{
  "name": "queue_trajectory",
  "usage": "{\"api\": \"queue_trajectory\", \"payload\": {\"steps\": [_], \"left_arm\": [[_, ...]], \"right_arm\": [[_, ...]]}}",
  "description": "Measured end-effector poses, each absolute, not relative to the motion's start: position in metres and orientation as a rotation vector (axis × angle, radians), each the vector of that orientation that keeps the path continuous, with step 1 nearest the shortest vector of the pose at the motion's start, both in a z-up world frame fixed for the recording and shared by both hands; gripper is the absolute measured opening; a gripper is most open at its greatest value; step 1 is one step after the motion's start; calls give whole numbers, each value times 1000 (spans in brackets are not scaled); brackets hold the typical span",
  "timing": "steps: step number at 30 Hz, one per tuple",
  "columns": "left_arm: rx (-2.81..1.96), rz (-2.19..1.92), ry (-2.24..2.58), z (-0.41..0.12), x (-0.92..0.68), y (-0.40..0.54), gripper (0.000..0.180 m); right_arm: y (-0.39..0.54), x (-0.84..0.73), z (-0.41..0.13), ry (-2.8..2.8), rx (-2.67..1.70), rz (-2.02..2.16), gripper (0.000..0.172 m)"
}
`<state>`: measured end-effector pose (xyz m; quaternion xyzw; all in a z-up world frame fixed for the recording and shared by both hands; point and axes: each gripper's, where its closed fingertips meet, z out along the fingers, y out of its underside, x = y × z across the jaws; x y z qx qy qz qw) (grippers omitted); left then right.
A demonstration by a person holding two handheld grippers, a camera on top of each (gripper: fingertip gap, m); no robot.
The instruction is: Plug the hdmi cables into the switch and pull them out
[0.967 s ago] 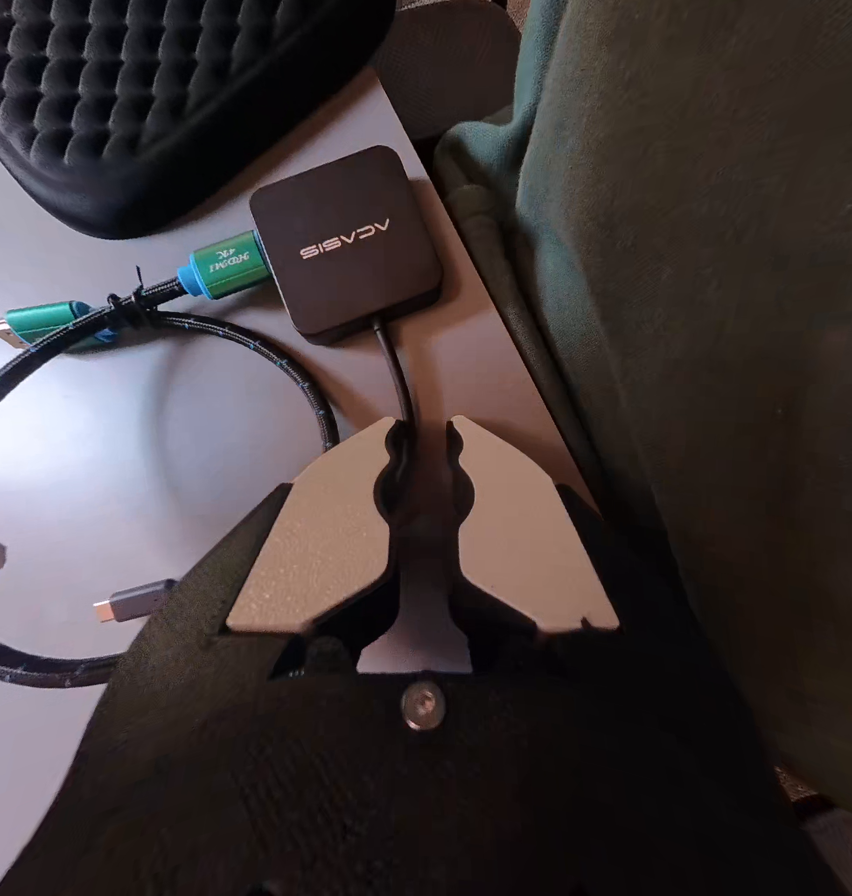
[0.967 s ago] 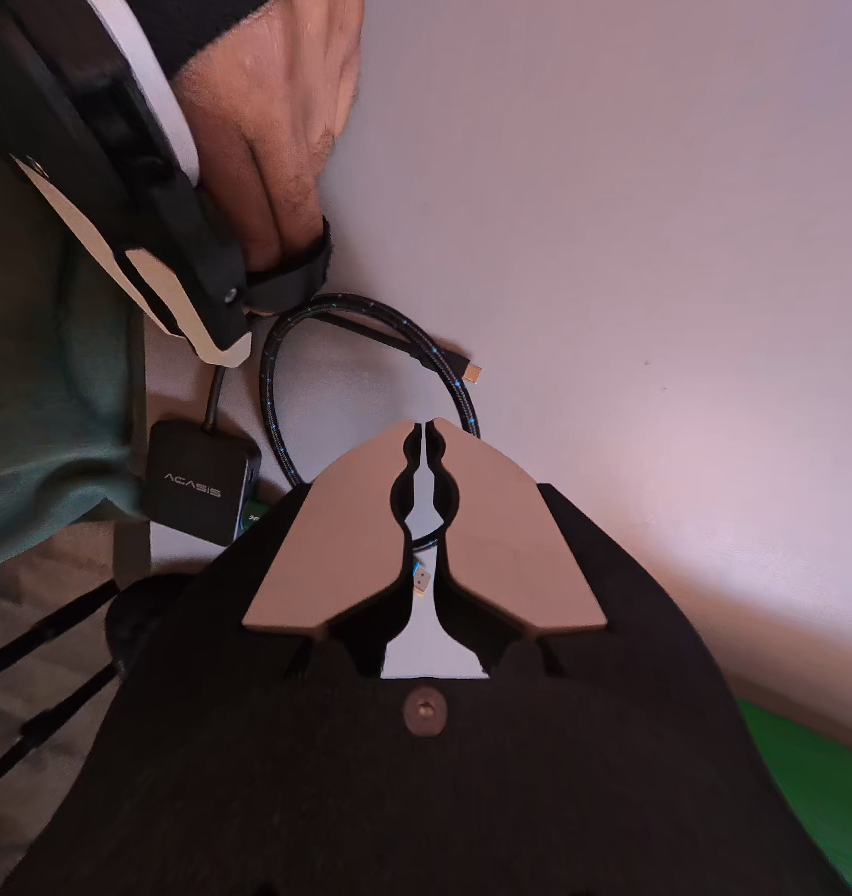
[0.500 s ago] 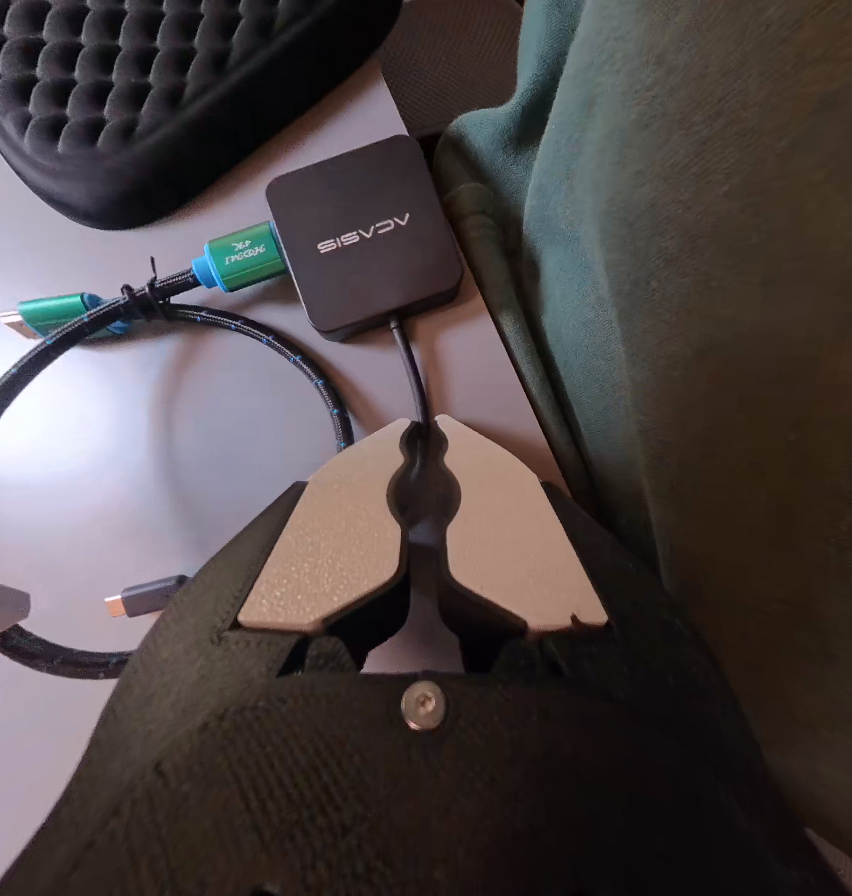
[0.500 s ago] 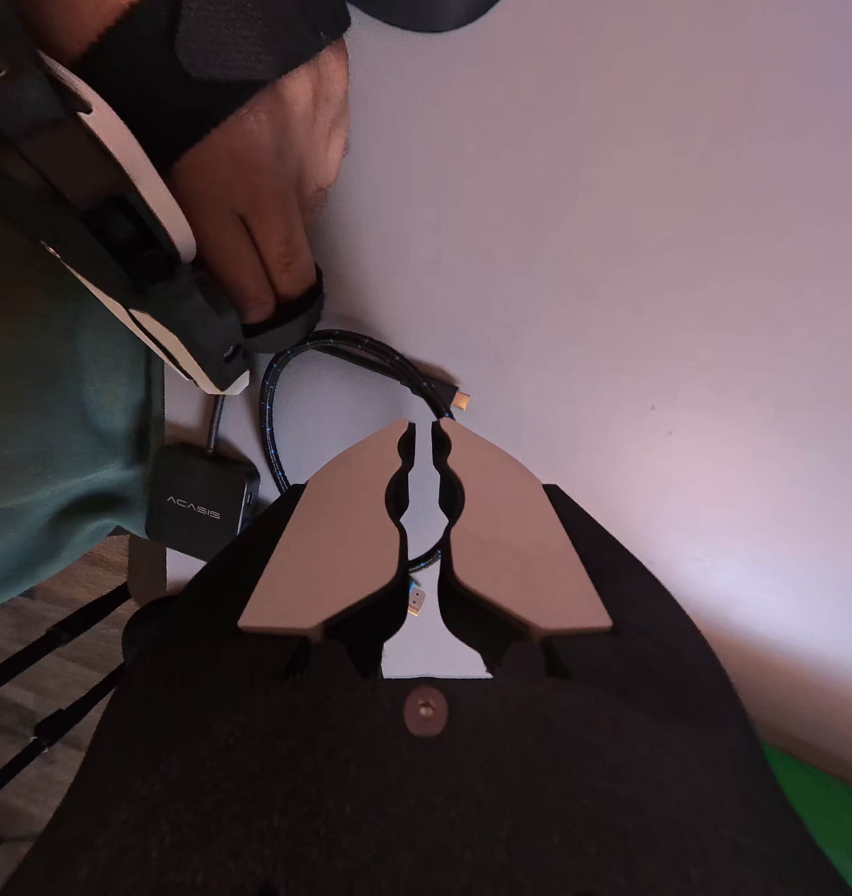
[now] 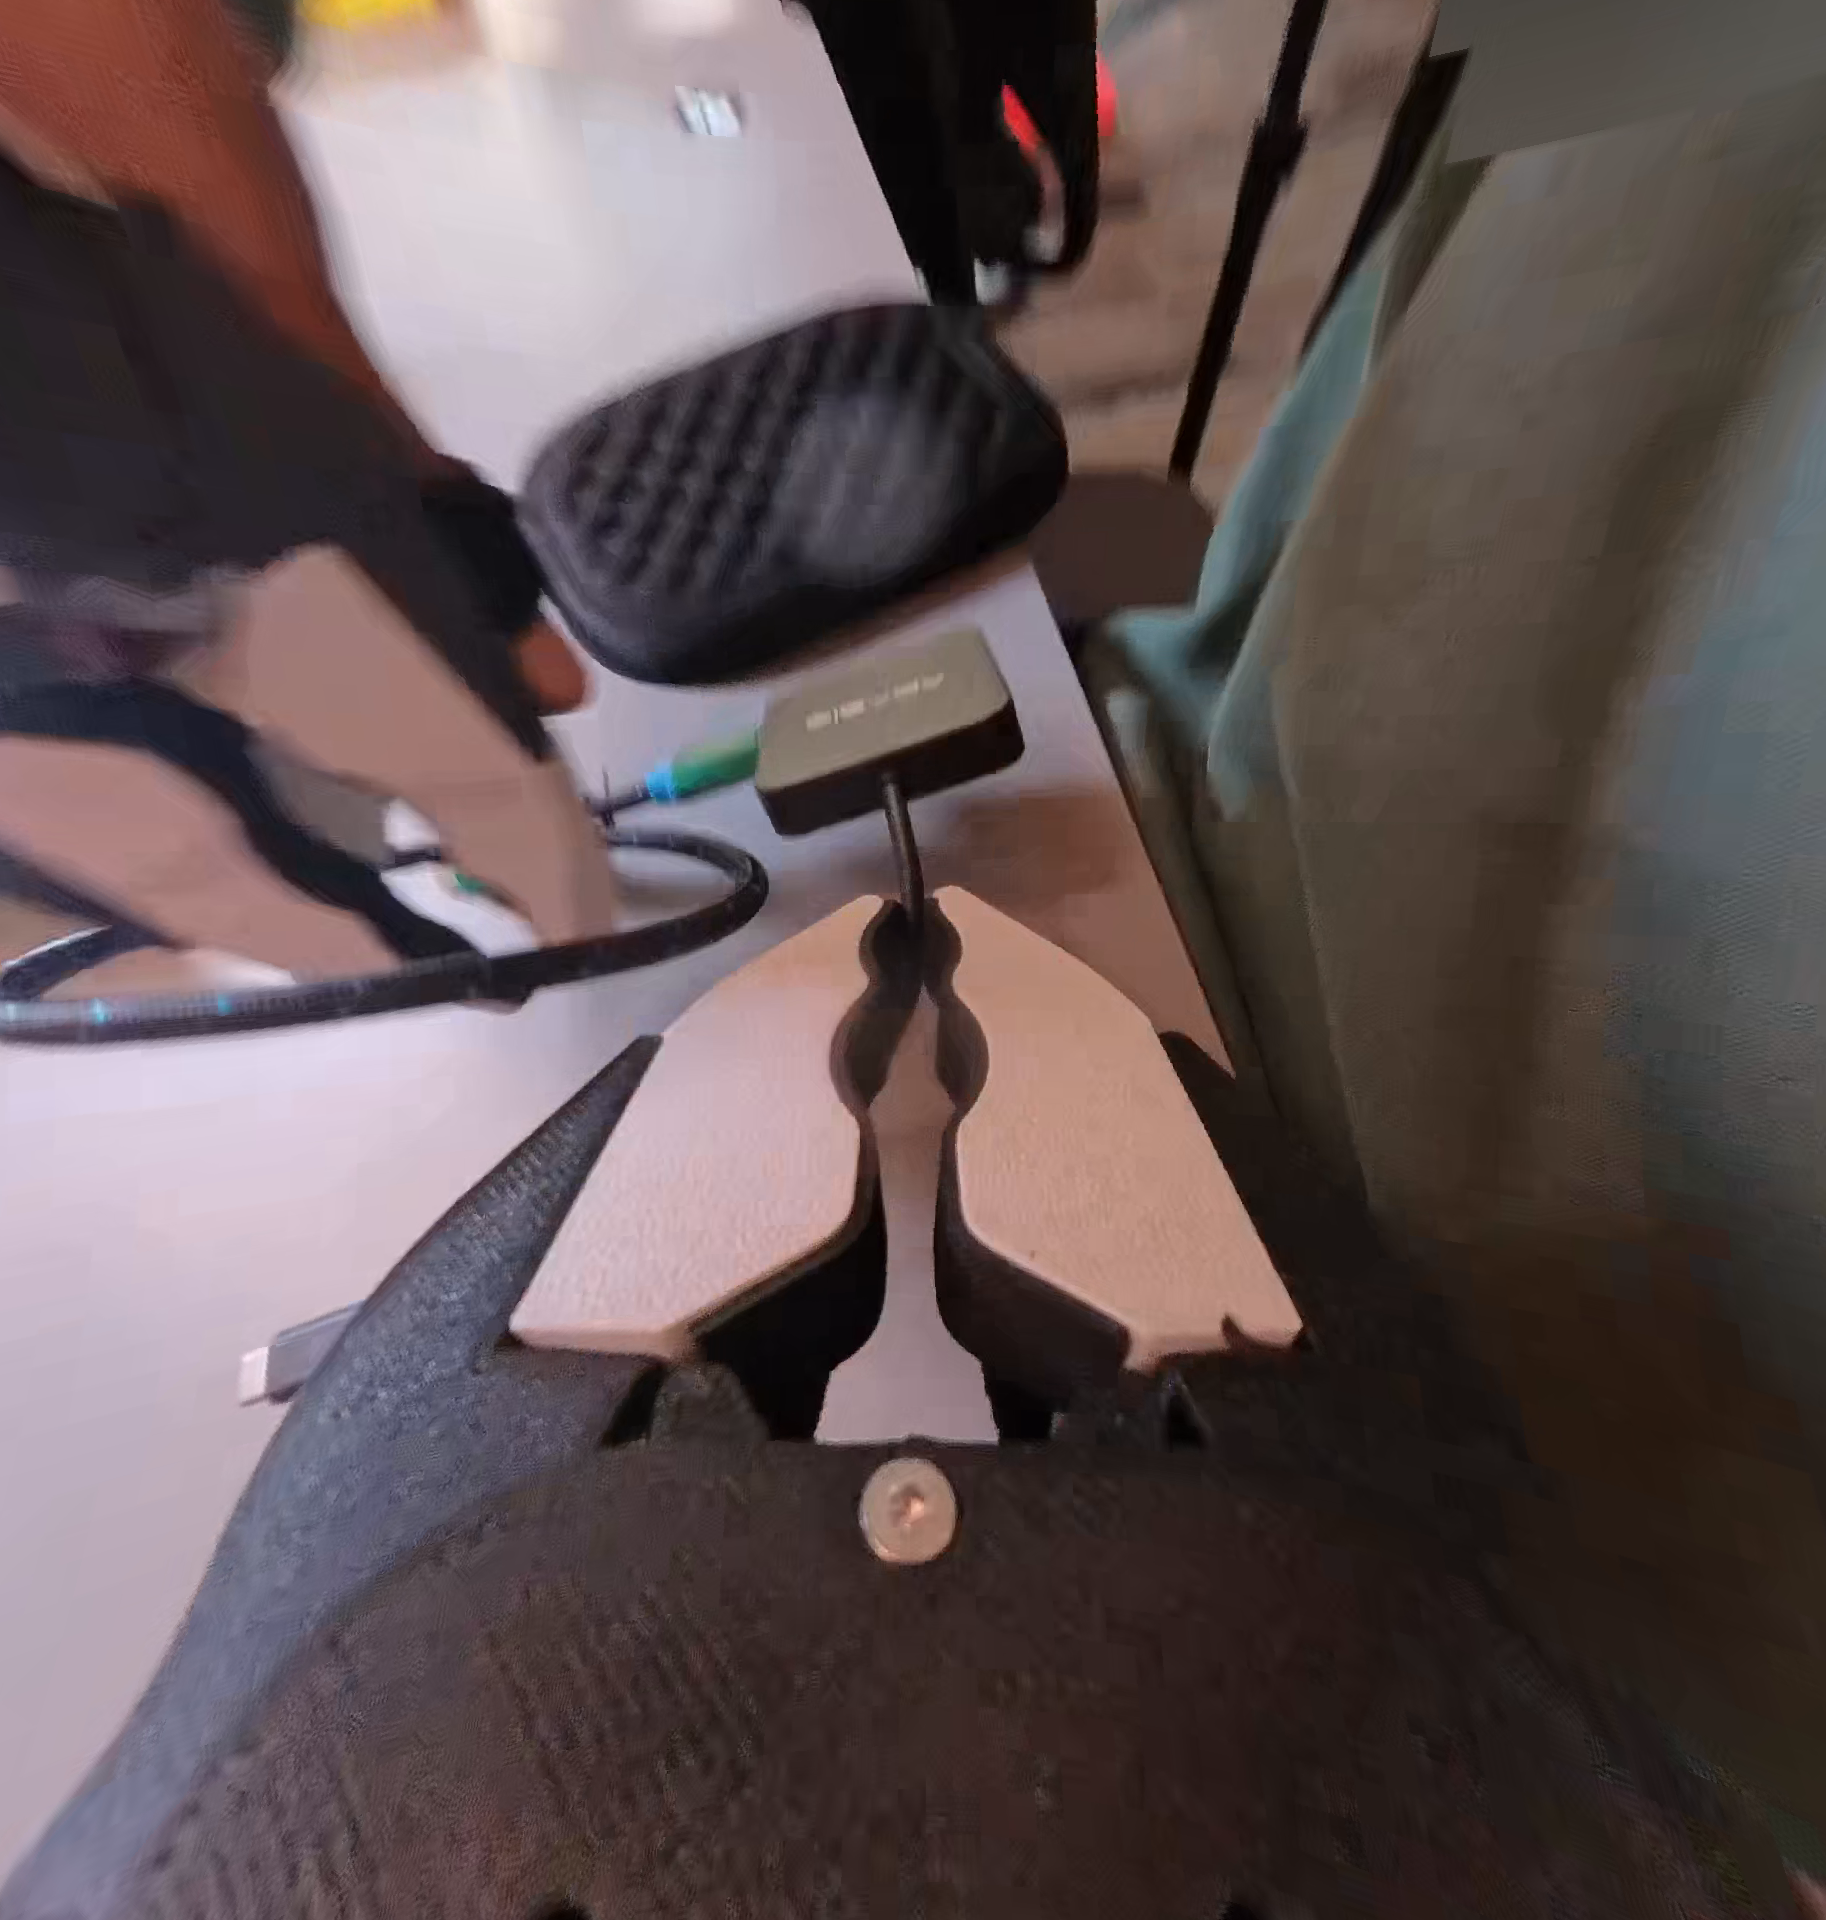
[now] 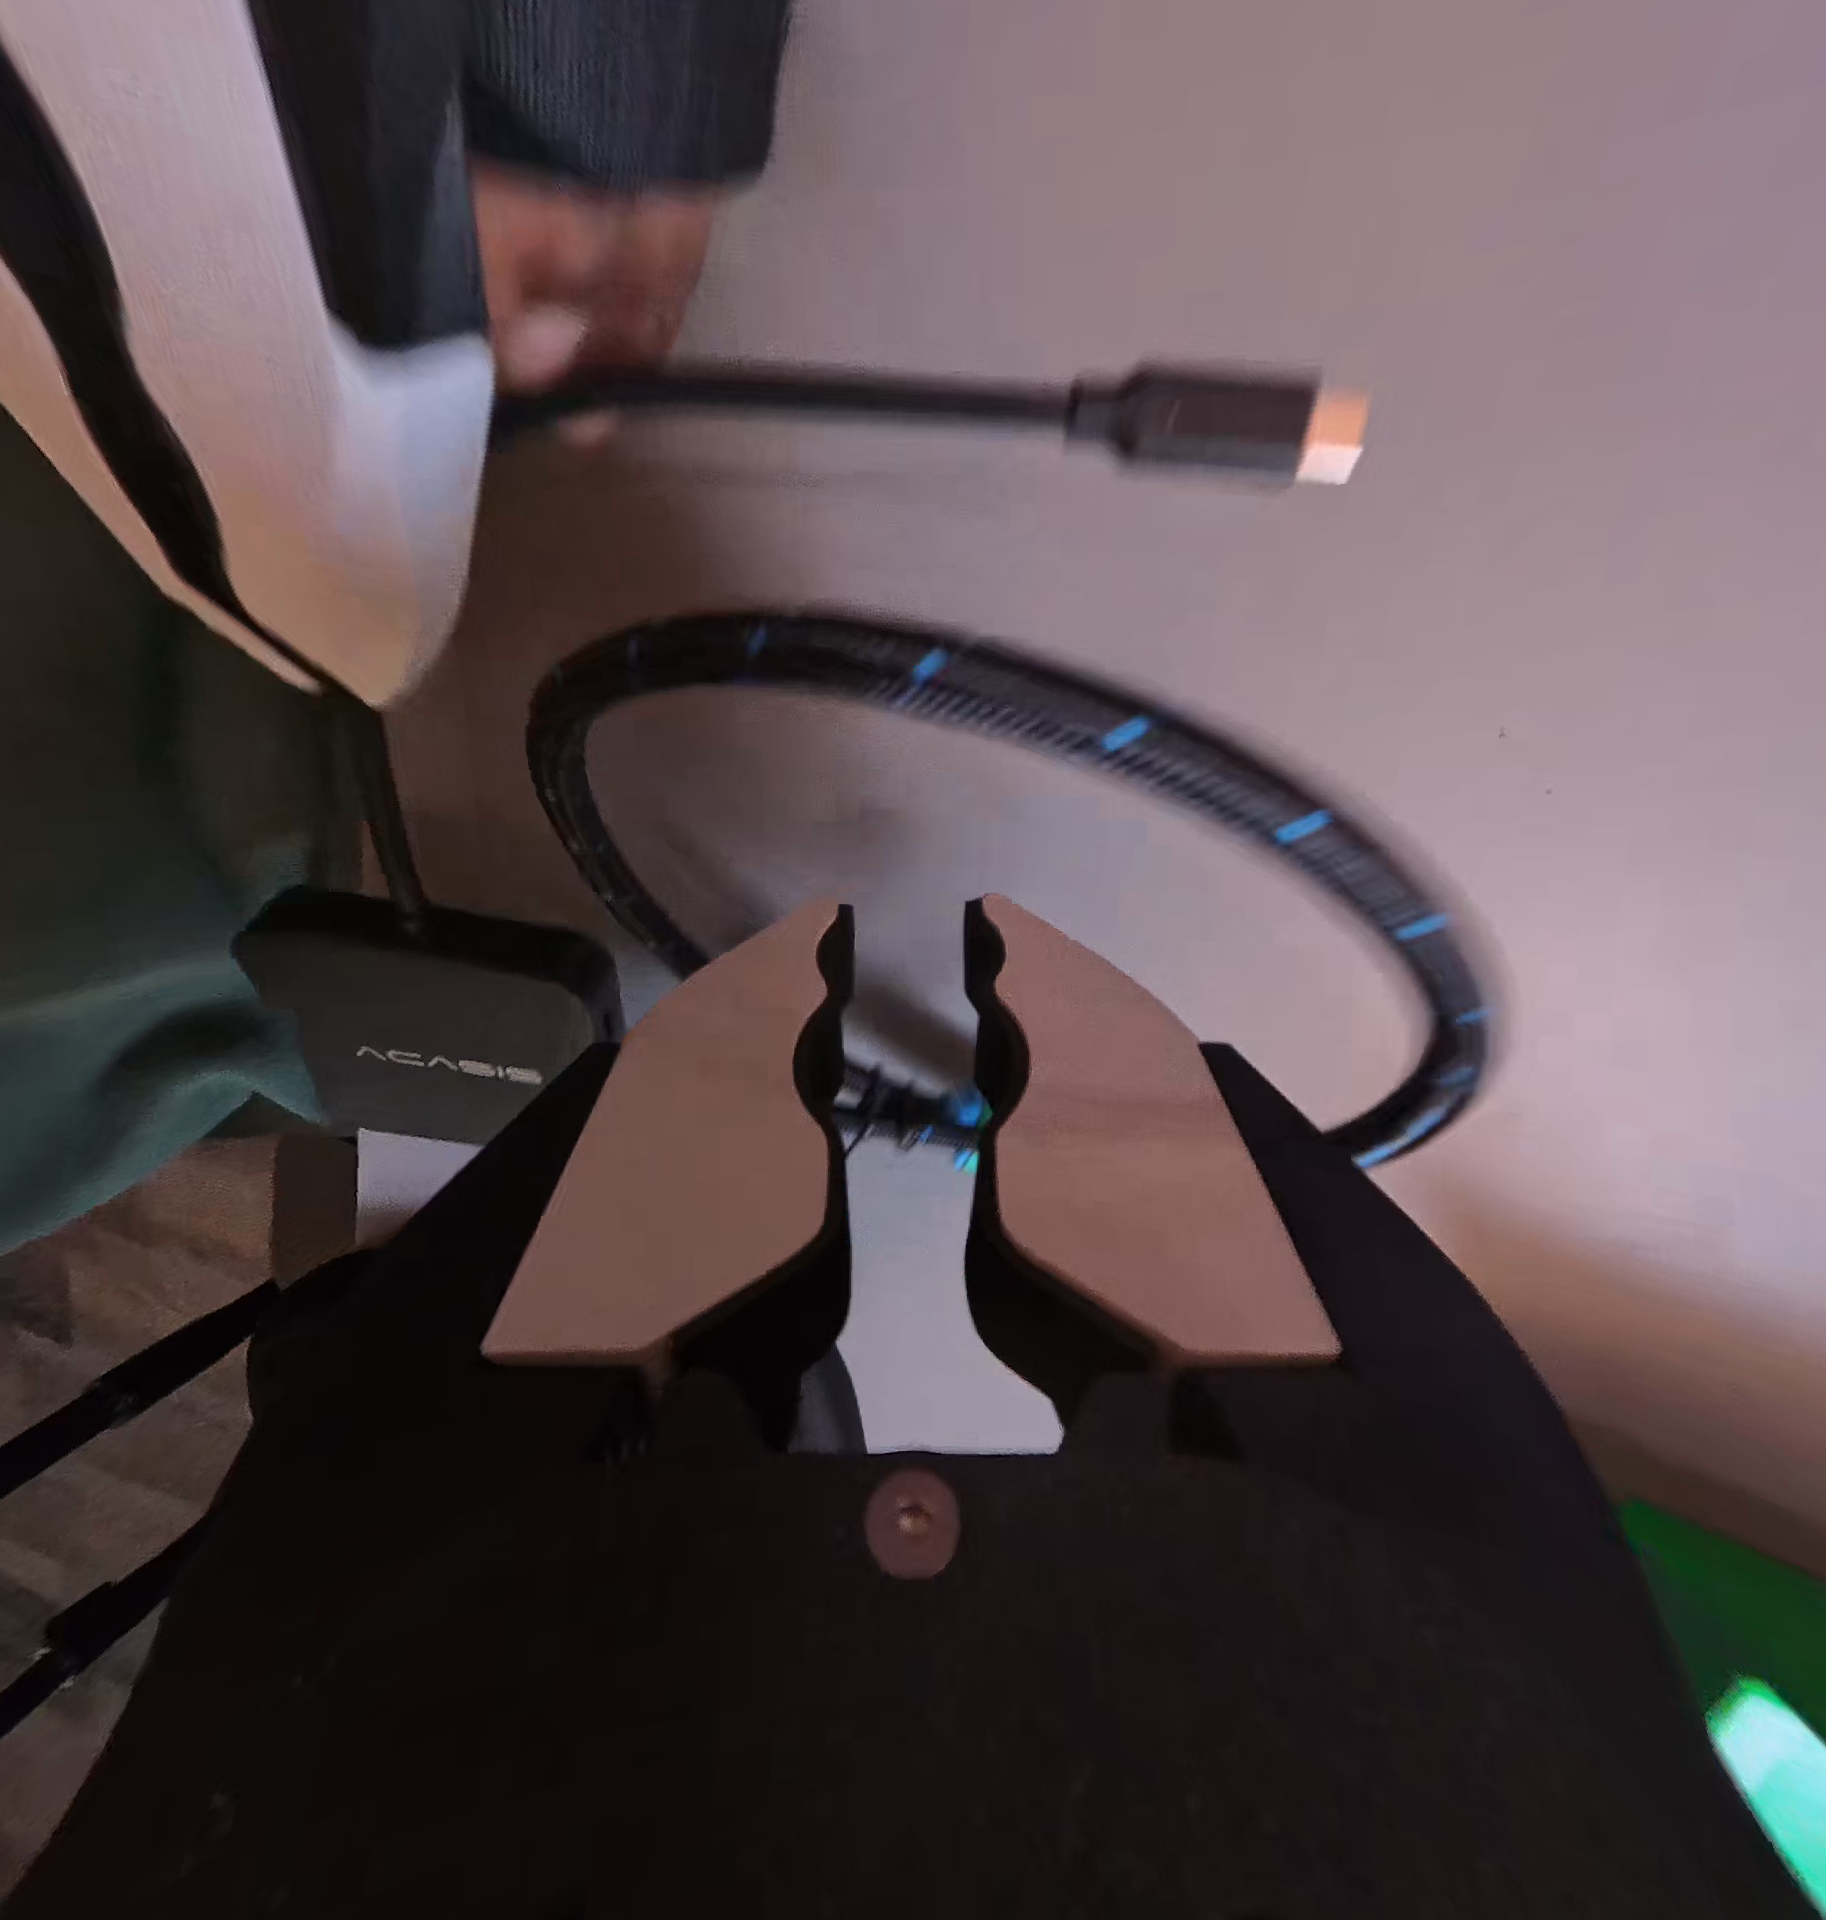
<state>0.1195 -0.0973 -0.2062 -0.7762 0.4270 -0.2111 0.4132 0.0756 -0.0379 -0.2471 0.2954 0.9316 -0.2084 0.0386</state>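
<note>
My left gripper (image 5: pixel 909 909) is shut on the thin black cable (image 5: pixel 898 831) of a black square adapter box (image 5: pixel 888 727) near the white table's right edge. A green plug (image 5: pixel 701 769) of a braided black-and-blue cable (image 5: pixel 369 987) sits in the box's side. In the right wrist view the left gripper (image 6: pixel 410 665) holds that thin cable off the table, its grey plug end (image 6: pixel 1210 421) sticking out to the right. My right gripper (image 6: pixel 909 914) is open and low over the braided loop (image 6: pixel 1096 717), whose tied part (image 6: pixel 909 1117) lies under its fingers. The view is blurred.
A black egg-crate foam pad (image 5: pixel 795 499) lies beyond the box. A dark green garment (image 5: pixel 1511 727) hangs along the table's right edge. The white table (image 6: pixel 1304 208) stretches beyond the loop. A green surface (image 6: pixel 1771 1662) shows below the table's edge.
My left gripper closed on the thin cable, then tilted and lifted it, raising the plug end off the table. My right gripper opened wider and moved in low over the braided loop.
</note>
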Motion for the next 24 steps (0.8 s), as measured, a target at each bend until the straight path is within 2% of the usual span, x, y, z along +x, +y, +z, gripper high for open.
{"api": "queue_trajectory", "payload": {"steps": [1,5,12,20,21,22,23,24], "left_arm": [[-1919,-577,1008,-193,112,-96,4],[-1786,-724,767,-157,81,-92,3],[-1630,-890,532,-137,41,-87,3],[-1497,-987,306,-123,6,-78,0],[-1504,-985,302,-126,6,-77,0],[-1514,-985,299,-128,7,-76,0],[-1530,-982,295,-131,8,-74,0],[-1543,-966,292,-133,7,-73,0]], "right_arm": [[-37,77,-246,2848,915,-667,23],[-36,74,-228,2795,1015,-956,33],[-16,68,-187,2712,1082,-1594,50],[-35,61,-203,2822,1027,-1761,70],[-40,53,-198,2834,1040,-1831,61],[-41,44,-192,2847,1076,-1896,31],[-40,37,-187,2891,1091,-1924,14],[-39,33,-185,2930,1085,-1914,14]]}}
